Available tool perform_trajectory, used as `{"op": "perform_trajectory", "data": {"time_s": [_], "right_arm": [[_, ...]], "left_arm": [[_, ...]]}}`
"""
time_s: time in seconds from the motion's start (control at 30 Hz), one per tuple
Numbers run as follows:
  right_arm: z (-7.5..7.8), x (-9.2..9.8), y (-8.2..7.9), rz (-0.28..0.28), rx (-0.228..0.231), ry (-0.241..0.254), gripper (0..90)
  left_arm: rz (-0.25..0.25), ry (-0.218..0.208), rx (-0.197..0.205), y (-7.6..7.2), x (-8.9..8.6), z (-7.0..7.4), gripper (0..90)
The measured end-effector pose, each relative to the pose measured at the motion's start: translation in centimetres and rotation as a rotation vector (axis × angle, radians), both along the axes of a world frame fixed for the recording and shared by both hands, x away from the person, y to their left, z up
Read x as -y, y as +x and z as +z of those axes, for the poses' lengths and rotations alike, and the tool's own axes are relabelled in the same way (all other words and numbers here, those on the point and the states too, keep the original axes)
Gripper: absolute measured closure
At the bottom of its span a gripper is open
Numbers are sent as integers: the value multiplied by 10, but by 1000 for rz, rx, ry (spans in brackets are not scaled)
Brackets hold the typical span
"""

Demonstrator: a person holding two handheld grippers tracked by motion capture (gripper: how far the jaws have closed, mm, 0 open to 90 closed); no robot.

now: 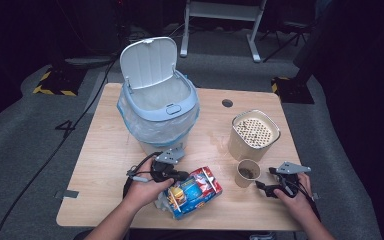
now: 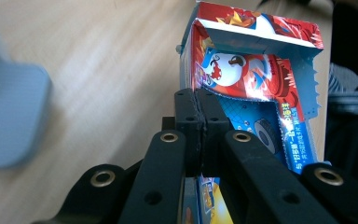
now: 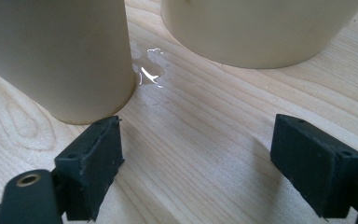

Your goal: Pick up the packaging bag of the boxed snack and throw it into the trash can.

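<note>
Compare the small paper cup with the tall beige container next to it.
The paper cup is shorter and narrower; the beige container is taller and wider. The cup is open-topped with dark dregs inside; the container carries a perforated insert at its top. Both are beige, upright and stand on the wooden table.

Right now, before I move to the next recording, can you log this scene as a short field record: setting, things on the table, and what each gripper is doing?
setting: wooden table on grey carpet
bin: pale blue bin, lid up, clear liner inside, at the back of the table
carton: red and blue carton, lying at the near edge, top flaps open
cup: small paper cup, beside a larger tan tub
spill: small wet patch between cup and tub
left gripper: jaws shut, pinching the carton's edge
right gripper: jaws open, nothing between them, just short of the cup
</note>
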State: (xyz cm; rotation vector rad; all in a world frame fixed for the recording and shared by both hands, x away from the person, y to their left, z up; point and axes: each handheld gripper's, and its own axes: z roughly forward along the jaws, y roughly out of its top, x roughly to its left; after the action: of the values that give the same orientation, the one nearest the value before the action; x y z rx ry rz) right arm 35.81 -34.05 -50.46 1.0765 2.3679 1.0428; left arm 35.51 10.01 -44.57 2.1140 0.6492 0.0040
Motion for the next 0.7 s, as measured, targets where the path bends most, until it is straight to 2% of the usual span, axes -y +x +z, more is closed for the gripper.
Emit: {"op": "perform_trajectory", "data": {"time_s": [0.03, 0.07, 0.1, 0.13, 0.17, 0.27, 0.3, 0.33, 0.4, 0.43, 0.47, 0.5, 0.53, 0.57, 0.7], "right_arm": [[0, 0, 0, 0, 0, 0, 166], [0, 0, 0, 0, 0, 0, 166], [0, 0, 0, 0, 0, 0, 166], [0, 0, 0, 0, 0, 0, 166], [0, 0, 0, 0, 0, 0, 166], [0, 0, 0, 0, 0, 0, 166], [0, 0, 0, 0, 0, 0, 166], [0, 0, 0, 0, 0, 0, 166], [0, 0, 0, 0, 0, 0, 166], [0, 0, 0, 0, 0, 0, 166], [0, 0, 0, 0, 0, 0, 166], [0, 0, 0, 0, 0, 0, 166], [0, 0, 0, 0, 0, 0, 166], [0, 0, 0, 0, 0, 0, 166], [0, 0, 0, 0, 0, 0, 166]], "left_arm": [[16, -34, 26, 0, -3, 6, 889], [16, -34, 26, 0, -3, 6, 889], [33, -55, 62, -1, -4, 13, 890], [33, -55, 62, -1, -4, 13, 890], [42, -79, 87, 0, -6, 19, 890], [46, -101, 105, 0, -8, 26, 890], [54, -125, 124, 1, -10, 33, 890], [54, -125, 124, 1, -10, 33, 890], [65, -145, 153, 1, -12, 41, 890], [77, -176, 193, 0, -13, 48, 890], [77, -176, 193, 0, -13, 48, 891], [85, -210, 221, -1, -15, 54, 891], [85, -210, 221, -1, -15, 54, 891], [95, -229, 244, -1, -16, 60, 891], [105, -254, 274, 1, -18, 70, 891]]}}
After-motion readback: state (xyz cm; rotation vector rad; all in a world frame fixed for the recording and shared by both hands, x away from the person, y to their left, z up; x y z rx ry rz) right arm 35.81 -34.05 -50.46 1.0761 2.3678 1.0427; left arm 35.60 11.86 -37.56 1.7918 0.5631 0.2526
